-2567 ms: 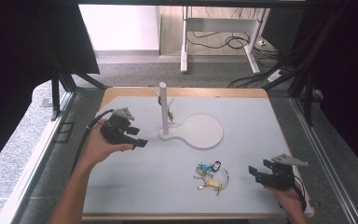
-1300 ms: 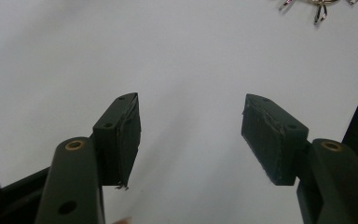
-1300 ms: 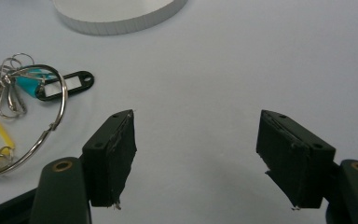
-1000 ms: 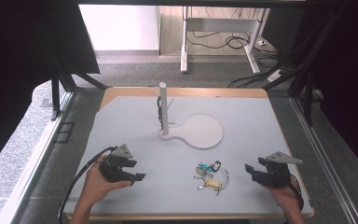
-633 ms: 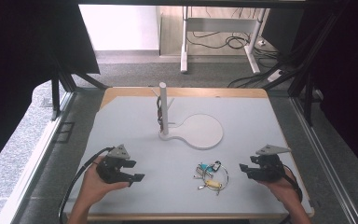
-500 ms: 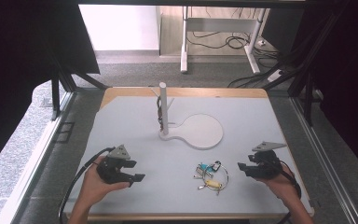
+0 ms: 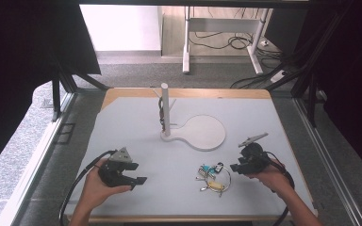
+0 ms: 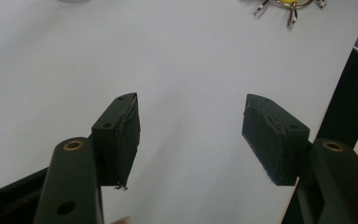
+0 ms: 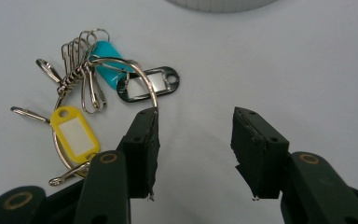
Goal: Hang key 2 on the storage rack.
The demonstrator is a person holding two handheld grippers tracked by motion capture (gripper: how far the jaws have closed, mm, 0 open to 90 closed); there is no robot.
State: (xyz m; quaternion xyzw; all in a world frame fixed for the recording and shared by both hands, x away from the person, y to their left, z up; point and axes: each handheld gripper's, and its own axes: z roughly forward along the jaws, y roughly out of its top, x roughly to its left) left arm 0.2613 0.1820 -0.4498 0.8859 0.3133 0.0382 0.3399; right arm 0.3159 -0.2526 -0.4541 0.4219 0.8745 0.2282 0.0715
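**Metal ring of key tags not yet picked up**

Grey mat point(image 7: 122, 122) covers the table, and the work looks barely begun. At the left, the left gripper point(image 7: 139, 181) rests near the front edge in the person's hand, its jaws spread wide with only bare mat between them; it holds nothing.

Toward the middle, a white stand point(image 7: 199, 132) sits with its upright post point(image 7: 165, 106) on a round flat base. Something dark hangs against the post, too small to make out. The base is bare, and I see no container on the table.

Right of centre and nearer the front lies the key ring point(image 7: 213, 176): a wire loop carrying yellow point(image 9: 77, 132), teal point(image 9: 106, 54) and black point(image 9: 150, 84) tags plus several metal clips, flat on the mat, well apart from the stand.

At the right, the right gripper point(image 7: 235, 167) sits just beside the ring. Its jaws have just been closing and stand about half apart, with nothing between them; one pad point(image 9: 145, 135) touches or nearly touches the loop's wire. My judgement: gripping the ring, lifting it and probably hanging it on the post are all left to do.
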